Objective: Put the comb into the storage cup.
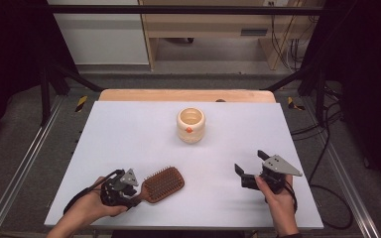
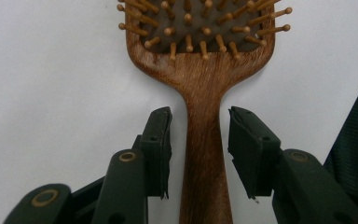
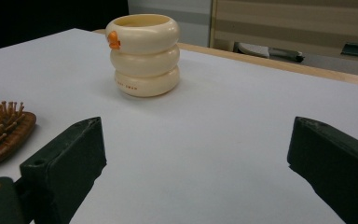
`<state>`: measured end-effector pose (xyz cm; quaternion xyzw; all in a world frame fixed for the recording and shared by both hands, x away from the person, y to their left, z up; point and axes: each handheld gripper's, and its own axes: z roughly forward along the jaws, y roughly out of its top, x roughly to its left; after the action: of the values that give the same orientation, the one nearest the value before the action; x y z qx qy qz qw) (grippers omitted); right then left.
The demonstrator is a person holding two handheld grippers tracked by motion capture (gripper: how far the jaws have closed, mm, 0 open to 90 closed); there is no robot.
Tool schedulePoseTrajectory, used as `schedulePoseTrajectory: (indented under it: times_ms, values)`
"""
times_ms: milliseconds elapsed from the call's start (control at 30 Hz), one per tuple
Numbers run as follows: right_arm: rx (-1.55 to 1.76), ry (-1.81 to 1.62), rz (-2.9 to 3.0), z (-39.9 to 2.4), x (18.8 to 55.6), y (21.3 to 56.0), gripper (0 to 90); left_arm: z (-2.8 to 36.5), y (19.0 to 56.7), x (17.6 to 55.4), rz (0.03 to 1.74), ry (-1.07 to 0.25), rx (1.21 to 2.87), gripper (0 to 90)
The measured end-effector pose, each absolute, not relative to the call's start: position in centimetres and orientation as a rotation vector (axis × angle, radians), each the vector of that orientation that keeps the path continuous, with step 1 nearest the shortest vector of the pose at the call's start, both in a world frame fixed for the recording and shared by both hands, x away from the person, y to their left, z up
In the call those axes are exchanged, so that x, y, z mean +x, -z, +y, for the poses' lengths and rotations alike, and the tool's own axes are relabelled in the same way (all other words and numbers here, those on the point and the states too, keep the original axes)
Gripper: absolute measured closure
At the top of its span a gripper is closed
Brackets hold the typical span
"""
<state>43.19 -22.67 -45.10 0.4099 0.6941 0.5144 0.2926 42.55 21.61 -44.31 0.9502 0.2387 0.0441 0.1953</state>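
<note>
The wooden hairbrush (image 2: 204,93) is seen lying bristles-up on the counter (image 1: 129,134), its handle bracketed but not yet clamped by the left hand-held gripper (image 2: 199,135), while the right hand-held gripper (image 3: 196,158) is held wide open, so lifting remains undone.

My left gripper (image 2: 199,140) has black jaws with brass-coloured rivets. The hairbrush (image 2: 204,93) near the table's front edge is reddish-brown wood with visible grain, a dark grey cushion, and tan pins with rounded tips. The table (image 1: 129,134) carries a plain pale lavender-white sheet, with a light wood strip along the far edge. The ribbed cup (image 3: 143,53) is cream with one small orange mark. My right gripper (image 1: 252,165) is black with a grey plate.
</note>
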Motion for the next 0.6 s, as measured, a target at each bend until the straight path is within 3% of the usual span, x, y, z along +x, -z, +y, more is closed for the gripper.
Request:
schedulePoseTrajectory:
  times_ms: [600]
  values:
    - [1.096,-1.378,1.852,-22.7,43.2,45.1,4.6,19.9,44.9,42.7,0.713,-0.151,2.727,69.3]
